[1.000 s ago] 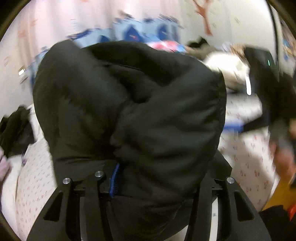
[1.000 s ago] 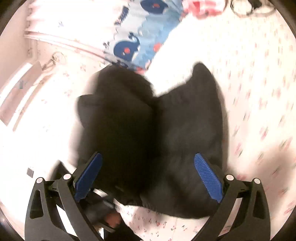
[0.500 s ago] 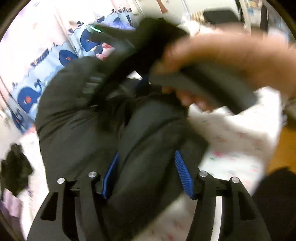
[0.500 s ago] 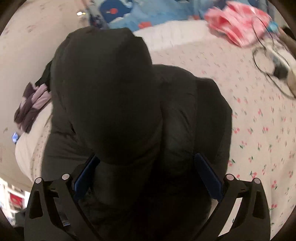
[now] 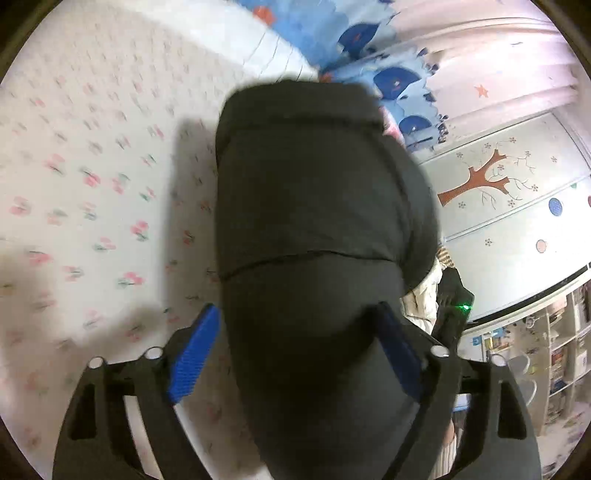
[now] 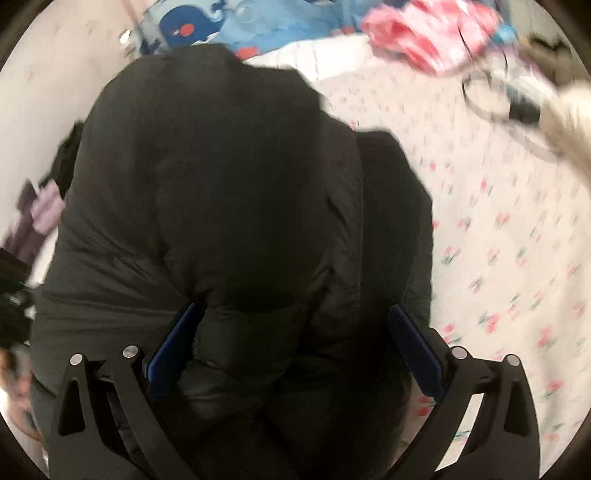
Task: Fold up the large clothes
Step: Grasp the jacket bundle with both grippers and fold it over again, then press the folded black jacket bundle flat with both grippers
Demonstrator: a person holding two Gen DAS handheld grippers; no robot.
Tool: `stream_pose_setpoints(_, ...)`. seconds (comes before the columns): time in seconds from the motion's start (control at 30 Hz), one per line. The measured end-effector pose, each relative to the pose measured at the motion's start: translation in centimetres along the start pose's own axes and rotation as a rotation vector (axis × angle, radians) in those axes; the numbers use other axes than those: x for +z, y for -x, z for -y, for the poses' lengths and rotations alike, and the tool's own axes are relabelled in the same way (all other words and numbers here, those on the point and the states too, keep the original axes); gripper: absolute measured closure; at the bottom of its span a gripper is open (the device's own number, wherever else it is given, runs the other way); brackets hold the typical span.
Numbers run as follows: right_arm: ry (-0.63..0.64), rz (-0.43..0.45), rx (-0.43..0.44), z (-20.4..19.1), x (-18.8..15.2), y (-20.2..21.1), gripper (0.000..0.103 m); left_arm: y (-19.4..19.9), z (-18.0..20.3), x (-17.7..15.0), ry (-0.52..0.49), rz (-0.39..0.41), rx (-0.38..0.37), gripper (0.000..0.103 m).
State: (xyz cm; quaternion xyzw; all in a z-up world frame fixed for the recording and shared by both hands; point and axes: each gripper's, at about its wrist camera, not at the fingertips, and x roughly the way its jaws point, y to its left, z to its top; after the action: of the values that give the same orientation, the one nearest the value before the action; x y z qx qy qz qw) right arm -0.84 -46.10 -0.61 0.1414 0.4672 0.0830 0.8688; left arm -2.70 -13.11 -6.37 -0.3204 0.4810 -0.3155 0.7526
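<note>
Jacket bulk hides both grips

The black jacket [image 6: 221, 206] runs off at 6 o'clock; the cable [image 6: 491, 92] at 1 o'clock is smeared by blur.

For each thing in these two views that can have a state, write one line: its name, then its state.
black padded jacket: bunched, draped between both grippers' fingers
left gripper: fingers spread, jacket between them
right gripper: fingers spread, jacket between them
floral bedsheet: spread flat
pink garment: crumpled
</note>
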Motion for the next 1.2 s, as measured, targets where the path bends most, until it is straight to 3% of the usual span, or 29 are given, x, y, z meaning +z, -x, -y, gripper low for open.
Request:
stream_pose_setpoints(0.03,-0.028,0.002,0.021,0.3,-0.2,-0.4,0.007,-1.5,0.1,0.7,0.008,-0.021,-0.037,0.009)
stream_pose_setpoints(0.1,-0.067,0.023,0.049,-0.1,-0.4,-1.2,0.006,-3.7,0.6,1.2,-0.013,-0.021,-0.038,0.009)
stream_pose_setpoints(0.23,-0.155,0.054,0.171,-3.0,-0.1,-2.9,0.006,-2.0,3.7,2.3,-0.173,0.019,-0.036,0.015)
stream_pose_setpoints(0.3,-0.156,0.045,0.260,-7.1,0.1,-4.5,0.006,1.1,4.3,3.6,-0.242,0.059,-0.002,0.016)
stream_pose_setpoints(0.4,-0.113,-0.008,0.409,-14.5,-0.3,-7.6,0.006,9.1,3.5,4.3,-0.308,0.146,0.081,0.017)
stream_pose_setpoints(0.47,-0.042,-0.073,0.461,-19.7,-1.2,-9.9,0.006,14.4,1.5,4.1,-0.323,0.177,0.165,0.017)
stream_pose_setpoints(0.53,0.035,-0.151,0.416,-23.9,-2.4,-12.2,0.006,17.9,-2.0,3.7,-0.287,0.152,0.261,0.016)
stream_pose_setpoints(0.6,0.097,-0.141,0.354,-26.0,-3.2,-12.7,0.006,20.2,-7.4,3.2,-0.167,0.061,0.378,0.017)
stream_pose_setpoints(0.63,0.105,-0.141,0.350,-26.5,-3.4,-12.7,0.006,21.2,-8.4,2.9,-0.141,0.060,0.416,0.017)
stream_pose_setpoints(0.7,0.121,-0.157,0.308,-27.0,-3.5,-12.4,0.006,23.5,-8.5,2.5,-0.173,0.137,0.469,0.017)
stream_pose_setpoints(0.77,0.145,-0.176,0.264,-27.4,-3.1,-12.4,0.006,25.3,-6.0,2.7,-0.223,0.285,0.499,0.017)
stream_pose_setpoints(0.87,0.178,-0.222,0.207,-28.4,-2.6,-11.5,0.006,24.4,-2.3,3.7,-0.316,0.383,0.384,0.017)
stream_pose_setpoints(0.9,0.189,-0.207,0.184,-28.9,-2.1,-10.7,0.006,23.0,-1.6,4.2,-0.344,0.369,0.371,0.017)
stream_pose_setpoints(0.97,0.210,-0.091,0.146,-30.6,-1.2,-7.9,0.006,18.6,-1.5,5.9,-0.347,0.259,0.347,0.017)
stream_pose_setpoints(1.03,0.244,0.084,0.165,-33.3,-0.4,-4.0,0.006,14.6,-2.6,6.4,-0.350,0.169,0.394,0.016)
stream_pose_setpoints(1.1,0.318,0.197,0.095,-36.3,1.8,-2.8,0.006,12.0,-2.4,6.0,-0.419,0.143,0.440,0.016)
stream_pose_setpoints(1.2,0.344,0.208,-0.076,-37.2,5.2,-6.4,0.006,11.1,-1.6,6.0,-0.474,0.121,0.437,0.016)
